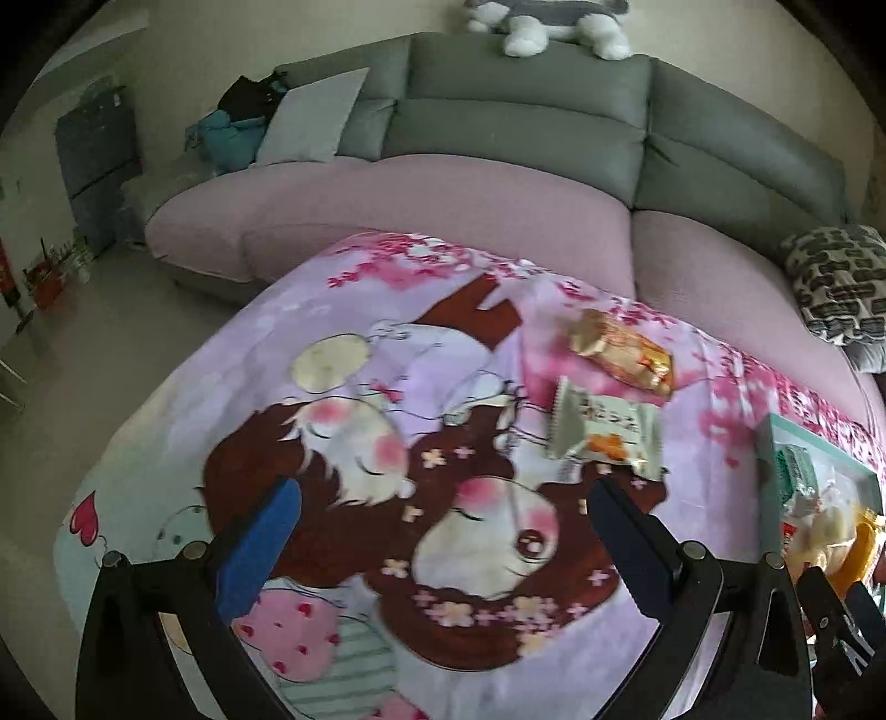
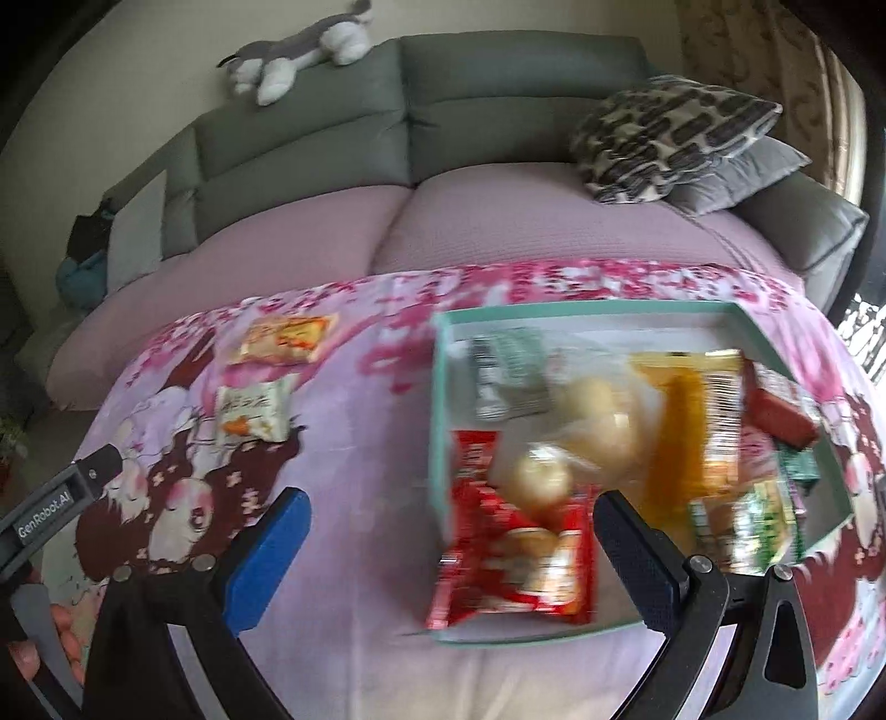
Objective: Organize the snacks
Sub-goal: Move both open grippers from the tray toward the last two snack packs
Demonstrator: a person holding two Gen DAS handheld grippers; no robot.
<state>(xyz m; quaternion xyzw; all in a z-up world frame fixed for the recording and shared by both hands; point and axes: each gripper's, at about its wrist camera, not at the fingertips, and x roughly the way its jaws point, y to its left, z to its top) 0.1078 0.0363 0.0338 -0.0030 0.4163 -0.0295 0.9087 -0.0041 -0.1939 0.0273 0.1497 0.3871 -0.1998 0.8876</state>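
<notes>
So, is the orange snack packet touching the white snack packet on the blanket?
Apart. The right wrist view shows a strip of blanket between the orange snack packet and the white snack packet.

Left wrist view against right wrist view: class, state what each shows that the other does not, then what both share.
Only the left wrist view shows the dark grey cabinet by the wall and red items on the floor. Only the right wrist view shows the whole mint-green cardboard box, its red snack packet and the patterned curtain. Both show the orange snack packet, the white snack packet, the grey sofa and the grey-and-white plush dog. Each open hand-held gripper is empty.
</notes>
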